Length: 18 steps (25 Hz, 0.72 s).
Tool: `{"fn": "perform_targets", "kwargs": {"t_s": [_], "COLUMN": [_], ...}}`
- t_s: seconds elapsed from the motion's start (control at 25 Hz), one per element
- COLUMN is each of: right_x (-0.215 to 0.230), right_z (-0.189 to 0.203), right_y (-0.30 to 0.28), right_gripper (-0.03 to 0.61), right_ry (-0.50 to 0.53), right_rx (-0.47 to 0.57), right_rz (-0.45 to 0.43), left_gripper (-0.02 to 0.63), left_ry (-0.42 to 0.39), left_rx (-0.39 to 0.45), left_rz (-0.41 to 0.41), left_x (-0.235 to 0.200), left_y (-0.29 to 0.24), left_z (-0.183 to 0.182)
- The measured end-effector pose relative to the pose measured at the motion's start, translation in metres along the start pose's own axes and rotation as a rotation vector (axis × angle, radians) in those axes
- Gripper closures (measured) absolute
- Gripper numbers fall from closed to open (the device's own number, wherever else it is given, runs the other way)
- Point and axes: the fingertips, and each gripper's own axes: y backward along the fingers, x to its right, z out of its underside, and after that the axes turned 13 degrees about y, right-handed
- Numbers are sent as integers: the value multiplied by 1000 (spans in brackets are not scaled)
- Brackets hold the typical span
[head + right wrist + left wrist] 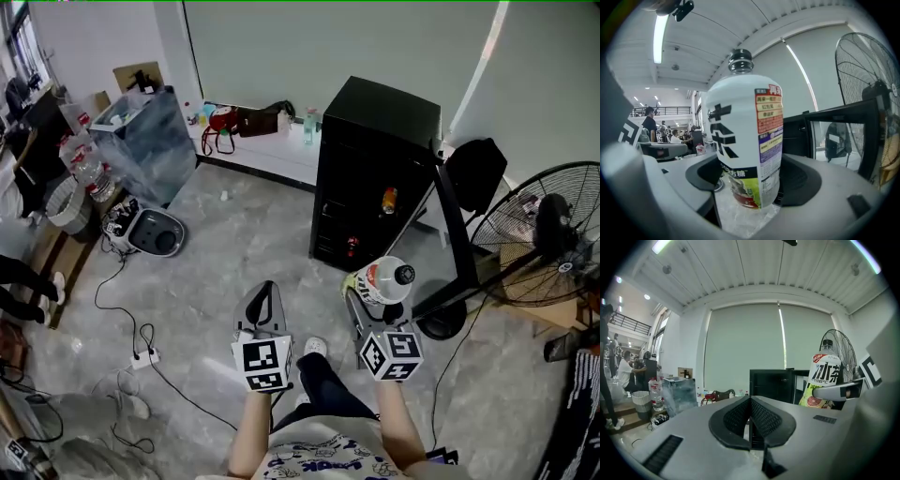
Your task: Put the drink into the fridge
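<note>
The drink [386,278] is a white bottle with a black cap, dark lettering and a fruit label, also seen in the right gripper view [745,131] and the left gripper view [824,378]. My right gripper [380,292] is shut on its lower body and holds it upright, a dark pad [802,180] on each side. The black fridge [375,169] stands ahead with its door [452,230] swung open to the right; an orange item [389,200] shows inside. My left gripper [265,292] hangs to the left of the bottle, its jaws [750,401] shut on nothing.
A standing fan [539,234] is right of the fridge door. A clear plastic bin [145,136] and a small round appliance [150,230] sit at the left. Cables and a power strip [141,356] lie on the floor. Bags [239,122] rest on a low white ledge.
</note>
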Motion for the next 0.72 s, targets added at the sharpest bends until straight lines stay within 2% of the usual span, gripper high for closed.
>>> {"fn": "perform_targets", "kwargs": {"t_s": [0.36, 0.72], "right_x": [26, 69], "right_z": [-9, -28], "right_y": [-84, -151], "right_gripper": [210, 210], "right_ry": [-19, 9], "right_rx": [-11, -16], "right_rz": [17, 34], "left_gripper": [609, 609], "left_ry": [-15, -11], "left_rx": [-22, -22], "left_rz": [18, 60], "left_x": [-13, -2], "left_y": [-86, -175], "left_z": [-17, -37]}}
